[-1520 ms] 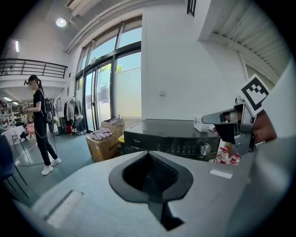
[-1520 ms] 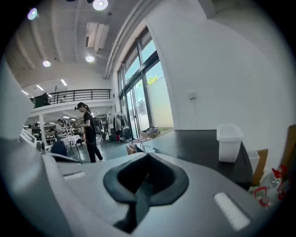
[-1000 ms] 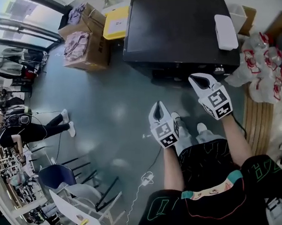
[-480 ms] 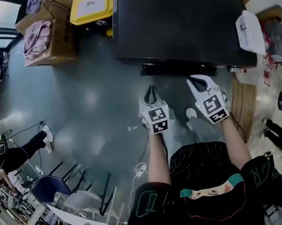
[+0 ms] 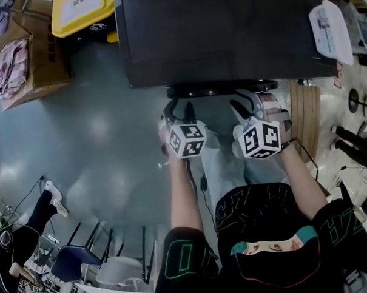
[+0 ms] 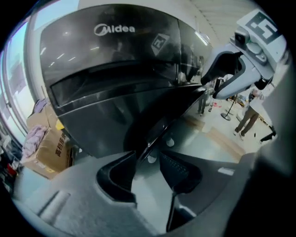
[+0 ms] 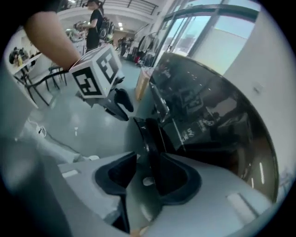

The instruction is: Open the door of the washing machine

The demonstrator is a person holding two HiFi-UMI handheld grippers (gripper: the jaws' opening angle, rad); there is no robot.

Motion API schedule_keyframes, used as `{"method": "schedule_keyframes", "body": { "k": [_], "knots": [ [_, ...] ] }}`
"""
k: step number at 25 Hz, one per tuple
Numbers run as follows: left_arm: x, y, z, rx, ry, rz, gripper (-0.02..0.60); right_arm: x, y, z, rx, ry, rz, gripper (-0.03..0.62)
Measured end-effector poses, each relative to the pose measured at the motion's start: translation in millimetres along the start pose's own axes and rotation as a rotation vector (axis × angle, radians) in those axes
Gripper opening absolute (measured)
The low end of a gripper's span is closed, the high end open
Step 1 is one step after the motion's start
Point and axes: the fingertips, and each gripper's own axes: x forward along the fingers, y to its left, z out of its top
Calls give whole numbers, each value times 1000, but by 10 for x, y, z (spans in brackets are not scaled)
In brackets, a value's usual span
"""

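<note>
Cardboard box [image 5: 37, 55] on the floor [image 5: 104, 140] at the head view's left, open top, pink cloth [image 5: 8, 59] bundled in it. Beside it a yellow bin lid [image 5: 83, 10] with a white label; the bin's contents are not visible. Flat white pack [image 5: 327, 24] lies on the top of the washing machine [image 5: 221, 32], near its right edge.

Washing machine sits at the top centre of the head view, with its door [image 5: 220, 88] a dark curved rim jutting from the front, just ahead of both grippers.

Versus half a second ago: both grippers were shut and short of the machine. Now they are up at the door and their marker cubes have rolled to face the camera. The machine also fills more of the frame.

Left gripper [image 6: 148, 159]: jaws apart and opening, with the door's edge running down to the gap between the tips; pads are not pressing on it. Right gripper [image 7: 146, 162]: jaws apart and opening, with the door's rim standing between them, close to one jaw, no squeeze seen.

Machine is glossy black, with a smooth reflective front and a flat matte top. Jaws are grey plastic with dark ribbed pads. Floor is grey, polished and shiny. Wooden slatted board [image 5: 303, 116] lies right of the machine.
</note>
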Motion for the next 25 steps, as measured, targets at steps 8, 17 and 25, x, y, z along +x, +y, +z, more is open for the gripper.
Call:
{"method": "schedule_keyframes", "body": {
  "k": [8,17,25],
  "knots": [
    [356,-25,-80,199,22,-87,173,239,-15,-48,-143,92,-52,179],
    [395,-47,-107,265,71,-168,158,265,11,-18,-83,58,49,155],
    [262,-212,-329,241,121,-175,153,209,145,-13,12,72,262,144]
  ]
}}
